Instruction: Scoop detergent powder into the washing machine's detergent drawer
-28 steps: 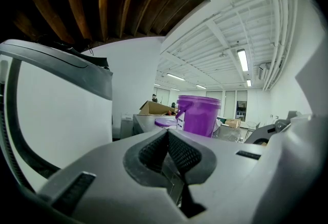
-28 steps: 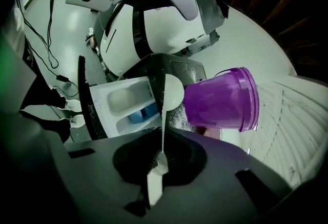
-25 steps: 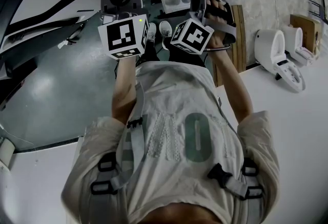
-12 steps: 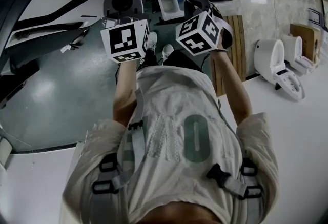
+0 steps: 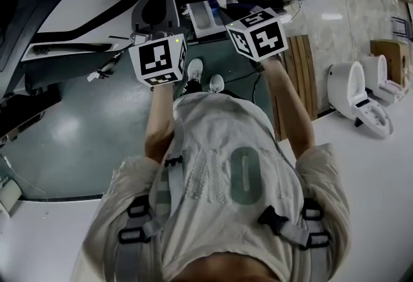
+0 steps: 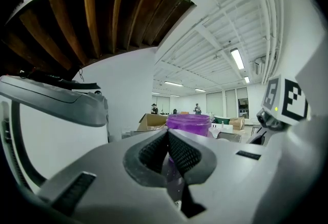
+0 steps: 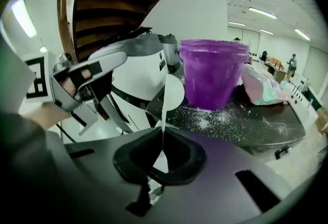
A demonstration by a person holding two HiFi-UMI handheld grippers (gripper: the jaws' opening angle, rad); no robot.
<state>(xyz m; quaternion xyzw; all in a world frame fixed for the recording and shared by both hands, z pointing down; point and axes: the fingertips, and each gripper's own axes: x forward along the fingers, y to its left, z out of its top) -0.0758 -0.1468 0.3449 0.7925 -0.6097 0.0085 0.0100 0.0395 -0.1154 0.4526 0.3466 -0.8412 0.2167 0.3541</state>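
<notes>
**A:** Start closest in. What is the right gripper [image 7: 163,150] doing?

**B:** Its jaws are clamped on the thin, flat handle of a white plastic scoop [image 7: 175,90]. The handle is seen almost edge-on, and the round bowl stands out ahead of the pads. Pinching low on the handle gives reach. I can't tell whether the bowl carries powder.

**A:** And the left gripper [image 6: 167,142]?

**B:** Its jaws are drawn together with the pad tips touching, and I can't make out anything held. It is raised beside the other gripper, probably parked out of the scoop's way.

**A:** Where is the drawer?

**B:** In the head view a white rectangular detergent drawer [image 5: 204,16] sticks out of the machine's front, just ahead of both grippers. The scoop's bowl is near its far right corner. Pulled out like that, it can be filled from above.

**A:** And the powder supply?

**B:** A round purple plastic tub [image 7: 212,72] stands upright on the dark washing machine top [image 7: 256,125], just behind the drawer. That makes it a short swing between the two. Loose white powder [image 7: 210,121] is scattered round its base, so spilling looks like a real risk.

**A:** Anything further back?

**B:** A pale crumpled plastic bag [image 7: 261,84] lies just right of the tub. Beyond it is an open room with strip lights on the ceiling.

**A:** Your read of the step?

**B:** The scoop is in hand, between tub and drawer. I can't say which of the two it is bound for.
</notes>
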